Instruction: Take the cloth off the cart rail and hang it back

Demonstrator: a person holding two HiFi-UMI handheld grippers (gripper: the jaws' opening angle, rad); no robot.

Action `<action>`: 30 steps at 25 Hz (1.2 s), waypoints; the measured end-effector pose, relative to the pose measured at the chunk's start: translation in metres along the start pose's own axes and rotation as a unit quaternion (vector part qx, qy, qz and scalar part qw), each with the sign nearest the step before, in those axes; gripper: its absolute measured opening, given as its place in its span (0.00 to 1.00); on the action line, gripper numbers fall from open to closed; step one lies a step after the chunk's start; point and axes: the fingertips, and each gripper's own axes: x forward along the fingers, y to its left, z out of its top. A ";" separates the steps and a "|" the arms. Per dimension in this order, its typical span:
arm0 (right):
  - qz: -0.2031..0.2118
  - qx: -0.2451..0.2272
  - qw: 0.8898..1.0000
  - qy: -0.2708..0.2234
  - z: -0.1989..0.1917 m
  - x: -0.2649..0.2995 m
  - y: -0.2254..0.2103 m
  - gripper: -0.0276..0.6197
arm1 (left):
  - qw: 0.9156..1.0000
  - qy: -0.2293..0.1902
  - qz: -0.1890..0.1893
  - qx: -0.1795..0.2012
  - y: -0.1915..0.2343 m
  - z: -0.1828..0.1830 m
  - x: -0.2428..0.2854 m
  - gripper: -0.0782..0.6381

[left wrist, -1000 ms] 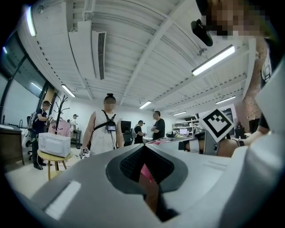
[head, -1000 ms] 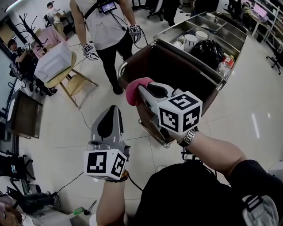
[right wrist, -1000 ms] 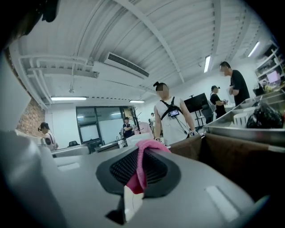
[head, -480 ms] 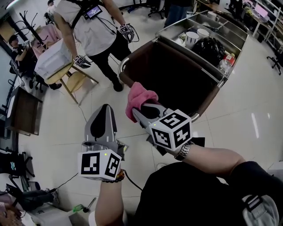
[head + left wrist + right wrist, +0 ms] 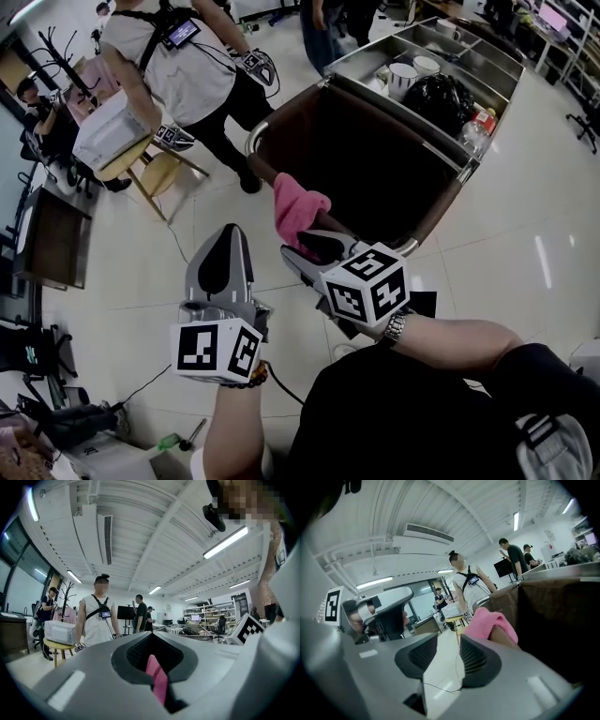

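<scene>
**Pink cloth back over the rail as the right tongs let go**

Pink cloth (image 5: 298, 208) now hangs draped over the cart rail (image 5: 253, 142), at the near edge of the dark brown bag (image 5: 366, 159) slung inside the cart's frame. A second ago the right tongs (image 5: 309, 246) carried it bunched in their tips above the cart. Half a second ago they had it laid across the rail. Since then the jaws have just been opening, and they now stand spread with nothing between them. In the right gripper view only pale floor (image 5: 440, 667) shows through the gap.

The hanging-back step therefore looks done. The cloth seems to sit on the rail by its own weight, folded over with one lobe on each side. What remains is probably only to draw the tongs clear without snagging it.

The cloth lies just ahead of the right tongs, beyond the tips. In the right gripper view it sits up and to the right of the gap, next to the right-hand jaw. I cannot tell whether its lower fold brushes that jaw.

The left tongs (image 5: 230, 234) hang off to the left of the cart, well apart from the cloth. Their jaws are pressed together. A pink sliver (image 5: 157, 681) shows in the seam, but I cannot tell what it is.
</scene>
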 end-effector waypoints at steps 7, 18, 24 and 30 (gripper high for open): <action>0.006 -0.016 1.000 -0.023 0.020 -0.028 0.006 0.26 | 1.000 0.005 -0.015 -0.005 -0.017 -0.005 0.010 0.11; 0.006 -0.115 0.988 -0.104 0.086 -0.090 0.014 0.22 | 0.999 0.008 -0.030 -0.010 -0.057 -0.011 0.023 0.11; 0.034 -0.168 0.976 -0.136 0.093 -0.151 -0.013 0.13 | 1.000 0.010 -0.004 0.005 -0.115 -0.032 0.039 0.11; 0.062 -0.197 0.966 -0.157 0.089 -0.204 -0.038 0.05 | 0.999 0.008 0.025 0.020 -0.165 -0.051 0.045 0.11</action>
